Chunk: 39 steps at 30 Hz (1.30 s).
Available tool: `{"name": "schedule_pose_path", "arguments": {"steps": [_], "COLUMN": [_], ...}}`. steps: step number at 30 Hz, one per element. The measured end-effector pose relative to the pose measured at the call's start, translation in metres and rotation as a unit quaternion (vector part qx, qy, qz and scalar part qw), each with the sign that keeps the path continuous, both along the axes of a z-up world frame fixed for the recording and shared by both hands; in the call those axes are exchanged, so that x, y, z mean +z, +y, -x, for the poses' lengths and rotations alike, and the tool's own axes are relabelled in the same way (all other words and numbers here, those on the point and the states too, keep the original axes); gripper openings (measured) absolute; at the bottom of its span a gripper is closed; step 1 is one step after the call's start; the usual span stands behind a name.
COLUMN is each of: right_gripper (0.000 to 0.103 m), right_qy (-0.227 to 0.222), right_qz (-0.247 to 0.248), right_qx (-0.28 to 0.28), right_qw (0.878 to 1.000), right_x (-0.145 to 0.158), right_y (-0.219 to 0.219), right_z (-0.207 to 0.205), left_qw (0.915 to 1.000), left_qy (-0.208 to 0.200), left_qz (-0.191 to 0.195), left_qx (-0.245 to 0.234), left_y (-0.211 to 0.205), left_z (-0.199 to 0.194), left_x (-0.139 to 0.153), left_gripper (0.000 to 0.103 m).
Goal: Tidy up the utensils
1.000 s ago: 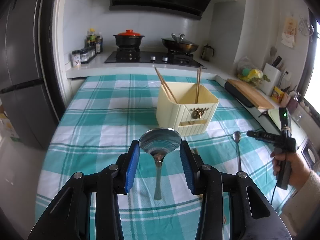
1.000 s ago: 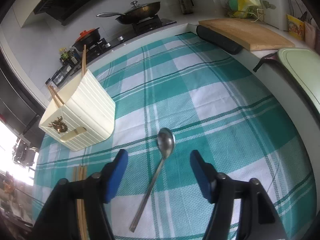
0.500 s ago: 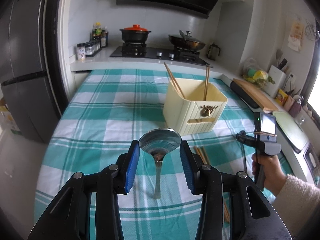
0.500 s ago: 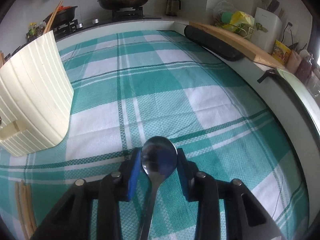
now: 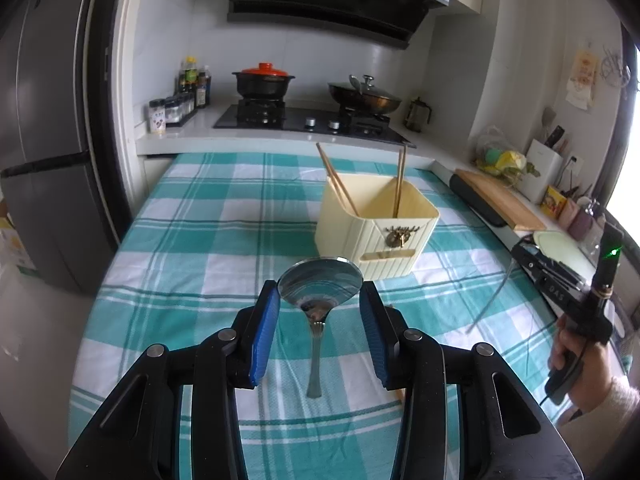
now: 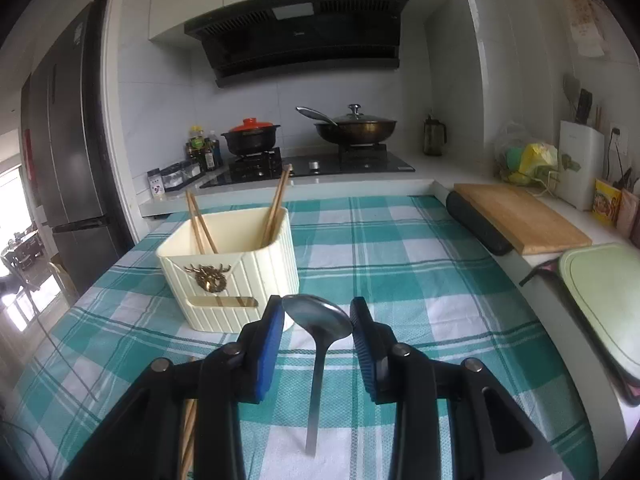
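My left gripper is shut on the bowl of a steel spoon, whose handle hangs down above the checked cloth. My right gripper is shut on a second spoon in the same way, lifted off the cloth. A cream utensil holder with chopsticks standing in two compartments sits just ahead and left of it. In the left wrist view the holder stands ahead and slightly right. At that view's right edge a hand holds the right gripper.
Loose chopsticks lie on the cloth at the lower left. A wooden board and a green board line the counter on the right. Behind are a stove with two pots and a fridge at left.
My right gripper closed on the spoon that lay on the cloth, lifted it and swung round to face the holder. My left gripper kept its spoon and barely moved.
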State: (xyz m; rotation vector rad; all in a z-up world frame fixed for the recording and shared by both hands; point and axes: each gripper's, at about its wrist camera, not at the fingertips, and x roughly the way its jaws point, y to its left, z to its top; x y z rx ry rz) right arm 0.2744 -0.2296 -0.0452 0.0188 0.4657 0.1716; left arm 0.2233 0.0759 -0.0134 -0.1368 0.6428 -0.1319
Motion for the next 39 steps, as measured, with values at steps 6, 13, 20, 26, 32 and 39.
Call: {"name": "schedule_pose_path", "arguments": {"steps": [6,13,20,26,32,39], "right_gripper": [0.023,0.001,0.005,0.006,0.006,0.055], "right_qy": [-0.005,0.042,0.068,0.175,0.234,0.228], "right_qz": [0.017,0.021,0.005,-0.05,-0.04,0.0], "right_qx": [0.011,0.013,-0.027,-0.008,0.061,0.147], "right_qw": [1.0,0.999,0.997,0.983,0.969,0.962], "right_x": [0.007,-0.013,-0.007,-0.044,-0.081,-0.099], "right_y": [0.007,0.003,-0.025,-0.043,-0.027,0.004], "right_z": [0.002,-0.014,-0.01,0.008,0.059,0.097], "left_qw": [1.0,1.0,1.0,1.0,1.0,1.0], "left_qy": [-0.004,-0.002,0.001,0.003,0.008,0.006], "left_qz": [-0.003,-0.005,-0.002,0.002,0.0,0.004], "left_qx": [-0.005,-0.005,0.001,0.003,0.001,-0.003], "left_y": [-0.008,-0.007,0.0,0.002,0.001,-0.004], "left_z": [0.0,0.0,0.0,-0.002,-0.004,-0.002], "left_x": [0.004,0.003,0.0,-0.003,-0.007,-0.007], "left_gripper": [0.041,0.041,0.041,0.041,0.041,0.041]}}
